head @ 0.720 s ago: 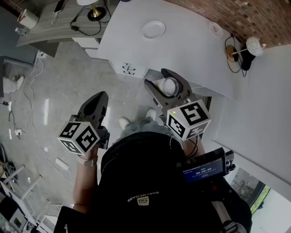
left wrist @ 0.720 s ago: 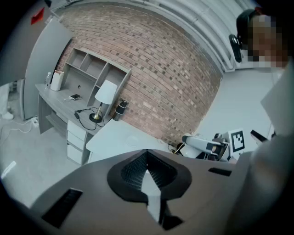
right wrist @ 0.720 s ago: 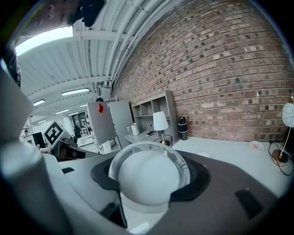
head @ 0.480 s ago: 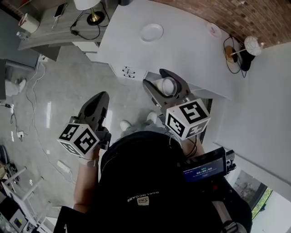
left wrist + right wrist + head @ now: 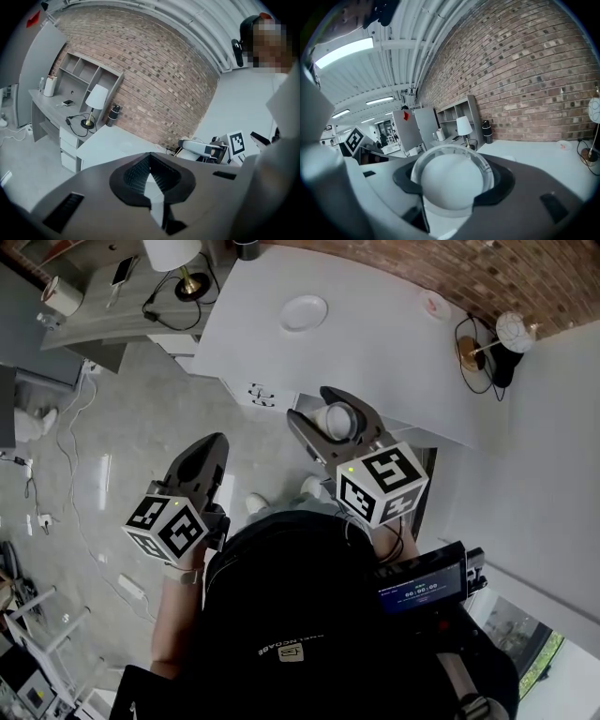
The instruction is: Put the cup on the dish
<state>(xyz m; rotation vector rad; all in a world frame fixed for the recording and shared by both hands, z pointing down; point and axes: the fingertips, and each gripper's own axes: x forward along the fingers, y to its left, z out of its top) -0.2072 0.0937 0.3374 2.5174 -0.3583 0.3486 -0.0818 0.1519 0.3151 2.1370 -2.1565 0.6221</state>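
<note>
A white cup (image 5: 339, 420) lies on its side between the jaws of my right gripper (image 5: 322, 409), which is shut on it and held just over the near edge of the white table (image 5: 375, 352). The cup (image 5: 451, 182) fills the middle of the right gripper view. The white dish (image 5: 304, 312) lies further back on the table, on its left part, with nothing on it. My left gripper (image 5: 202, 456) hangs over the floor left of the table, its jaws shut and empty (image 5: 151, 163).
A small pink-marked saucer (image 5: 433, 304) and a globe lamp (image 5: 514, 331) with cables are at the table's far right. A black bottle (image 5: 247, 247) stands at its far left corner. A grey desk (image 5: 103, 306) carries a white-shaded lamp (image 5: 172, 253). Cables trail across the floor (image 5: 66, 437).
The right gripper with the cup has drifted slightly left and toward the table. The left gripper has barely moved.
</note>
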